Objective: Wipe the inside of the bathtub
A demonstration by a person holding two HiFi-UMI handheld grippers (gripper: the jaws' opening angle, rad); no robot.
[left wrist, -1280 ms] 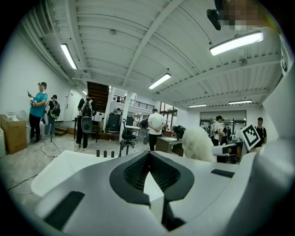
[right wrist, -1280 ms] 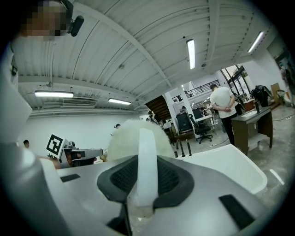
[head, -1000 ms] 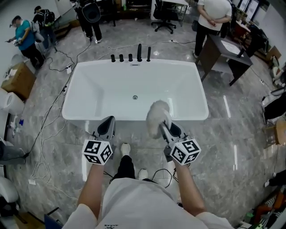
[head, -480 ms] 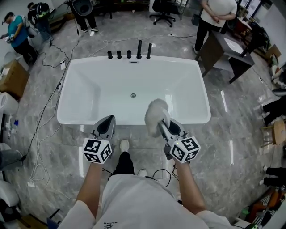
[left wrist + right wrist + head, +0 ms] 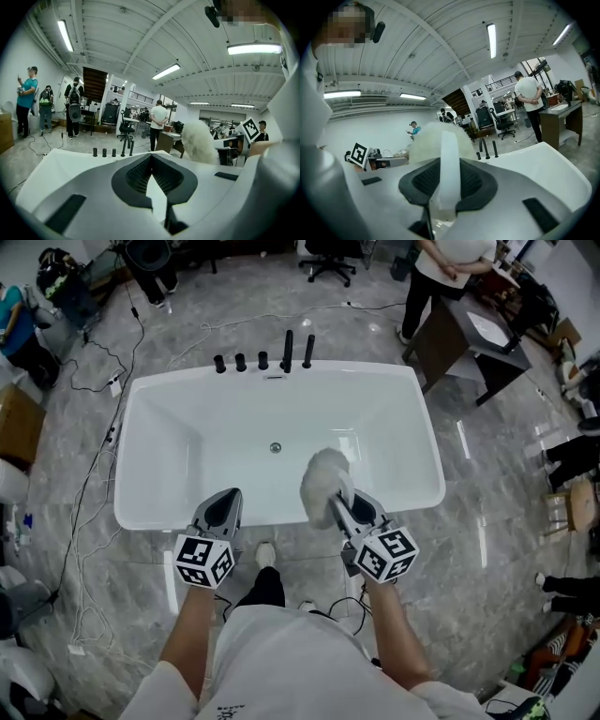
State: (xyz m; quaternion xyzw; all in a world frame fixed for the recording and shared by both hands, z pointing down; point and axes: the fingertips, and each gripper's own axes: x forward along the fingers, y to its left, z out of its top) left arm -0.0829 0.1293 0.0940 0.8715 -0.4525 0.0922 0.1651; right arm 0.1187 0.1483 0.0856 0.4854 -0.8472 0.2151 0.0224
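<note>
The white bathtub (image 5: 427, 448) lies in front of me, its drain (image 5: 275, 447) in the middle and black taps (image 5: 263, 358) on the far rim. My right gripper (image 5: 337, 503) is shut on the white handle (image 5: 449, 159) of a fluffy white duster (image 5: 325, 477), which hangs over the tub's near side. The duster (image 5: 199, 142) also shows in the left gripper view. My left gripper (image 5: 225, 497) hovers at the near rim, shut, with nothing between its jaws (image 5: 151, 157).
A person (image 5: 441, 268) stands by a dark vanity desk (image 5: 483, 338) at the back right. Cables (image 5: 89, 493) trail over the grey floor on the left, by a cardboard box (image 5: 14, 427). An office chair (image 5: 328, 259) is behind the tub. My shoes (image 5: 265, 554) are near the rim.
I have come closer to the tub, so it sits lower and larger in the head view. Both grippers keep their pose, and the duster now reaches further over the near rim.
</note>
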